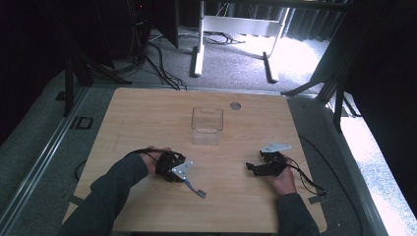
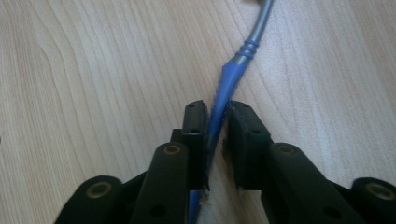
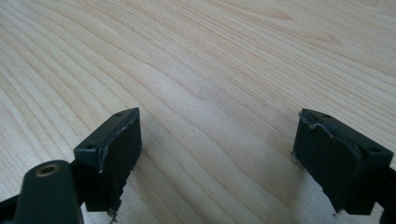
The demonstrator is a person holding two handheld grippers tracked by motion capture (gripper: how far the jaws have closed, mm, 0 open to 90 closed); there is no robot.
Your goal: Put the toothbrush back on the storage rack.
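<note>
- While pointing down at the table [image 1: 147, 113], left gripper [image 2: 215, 116] has its jaws clamped on the blue toothbrush [image 2: 224, 88] handle; brush lies flat on the wood, head sticking out toward the table's near edge in the high view.
- Right gripper [image 3: 217, 140]: jaws spread wide, nothing btwn them, low over bare wood, well apart from the brush.
- Clear box [image 1: 207, 125] sits farther back, mid-table.

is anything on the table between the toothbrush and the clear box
Nothing visible. The toothbrush lies between the jaws of the left hand-held gripper, and only bare table lies between it and the clear box farther back.
</note>
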